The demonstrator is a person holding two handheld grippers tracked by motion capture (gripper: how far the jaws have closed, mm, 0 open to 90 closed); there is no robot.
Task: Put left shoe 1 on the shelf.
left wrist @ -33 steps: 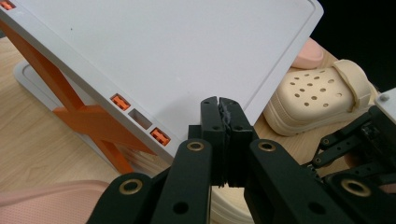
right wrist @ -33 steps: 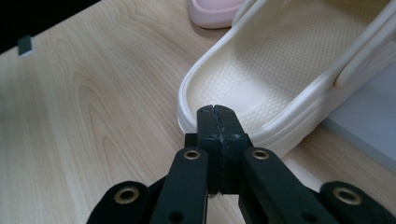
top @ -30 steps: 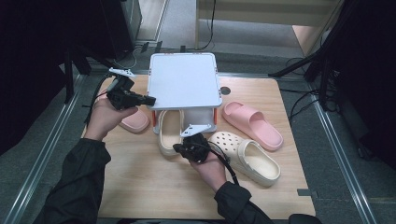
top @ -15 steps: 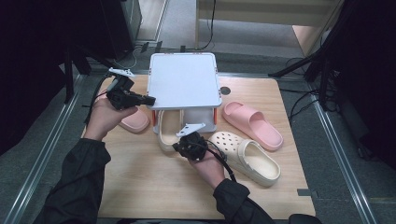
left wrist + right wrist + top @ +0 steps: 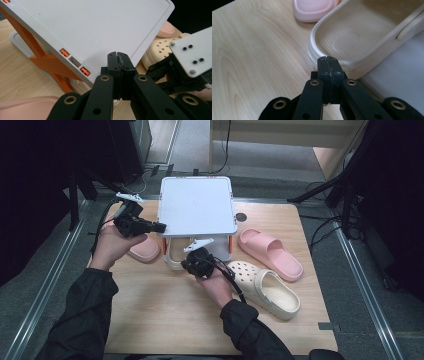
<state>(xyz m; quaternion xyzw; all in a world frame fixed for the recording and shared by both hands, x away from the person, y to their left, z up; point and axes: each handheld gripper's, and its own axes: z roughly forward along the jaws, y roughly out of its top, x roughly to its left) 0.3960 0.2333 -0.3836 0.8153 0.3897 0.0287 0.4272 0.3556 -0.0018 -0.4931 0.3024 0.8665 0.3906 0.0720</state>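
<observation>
Cream clog (image 5: pixel 359 37) lies under the white rack (image 5: pixel 197 210), heel poking out at the near edge. Right gripper (image 5: pixel 328 60), jaws clenched and empty, touches that heel. Left gripper (image 5: pixel 159 227), also clenched on nothing, sits at the rack's left edge.
</observation>
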